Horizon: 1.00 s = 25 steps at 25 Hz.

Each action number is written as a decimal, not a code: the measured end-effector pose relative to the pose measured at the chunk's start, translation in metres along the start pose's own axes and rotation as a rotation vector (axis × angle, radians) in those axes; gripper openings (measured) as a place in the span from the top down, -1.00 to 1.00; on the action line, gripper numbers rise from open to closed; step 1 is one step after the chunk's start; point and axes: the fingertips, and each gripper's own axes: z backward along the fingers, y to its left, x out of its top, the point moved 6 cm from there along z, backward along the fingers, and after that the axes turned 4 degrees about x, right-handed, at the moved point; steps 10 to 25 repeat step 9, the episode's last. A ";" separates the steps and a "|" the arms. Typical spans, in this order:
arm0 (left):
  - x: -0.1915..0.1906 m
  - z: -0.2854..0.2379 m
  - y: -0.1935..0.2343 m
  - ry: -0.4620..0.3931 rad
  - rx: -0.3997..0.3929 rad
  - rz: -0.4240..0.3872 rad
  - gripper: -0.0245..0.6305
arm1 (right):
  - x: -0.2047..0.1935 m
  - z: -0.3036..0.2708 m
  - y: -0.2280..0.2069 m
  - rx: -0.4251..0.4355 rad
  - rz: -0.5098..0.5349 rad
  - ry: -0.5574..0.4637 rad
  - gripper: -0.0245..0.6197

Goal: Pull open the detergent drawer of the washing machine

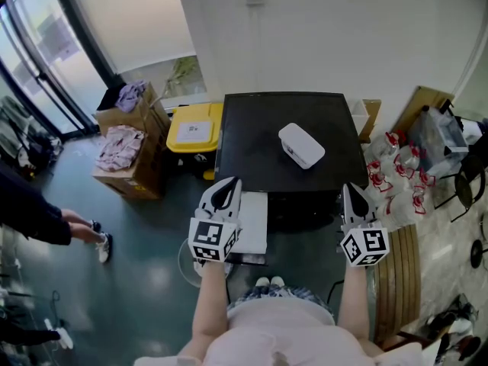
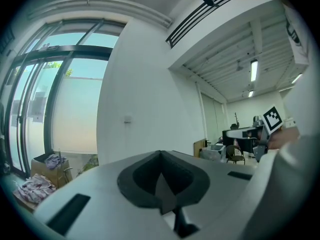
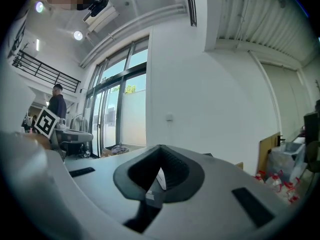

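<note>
Since the left hand-held gripper [image 1: 226, 189] and the right hand-held gripper [image 1: 351, 197] were both clenched on nothing, neither had any hold on the detergent drawer [image 1: 254, 219]. The drawer seemed to stand out already from the near left front of the washing machine [image 1: 282, 120]. The left one hung just left of it, so a sideways drift could knock or twist the drawer, and the person's body close behind could shove it back in.

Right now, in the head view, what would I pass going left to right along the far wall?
Cardboard boxes of clothes → yellow bin → black-topped washing machine → bottles with red labels.
</note>
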 end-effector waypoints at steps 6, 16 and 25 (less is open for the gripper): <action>0.000 -0.003 0.002 0.004 -0.004 0.001 0.85 | -0.001 -0.003 -0.001 -0.010 0.004 0.010 0.88; 0.000 -0.004 0.002 0.006 -0.010 -0.002 0.85 | -0.001 -0.005 -0.001 -0.009 0.012 0.014 0.88; 0.000 -0.004 0.002 0.006 -0.010 -0.002 0.85 | -0.001 -0.005 -0.001 -0.009 0.012 0.014 0.88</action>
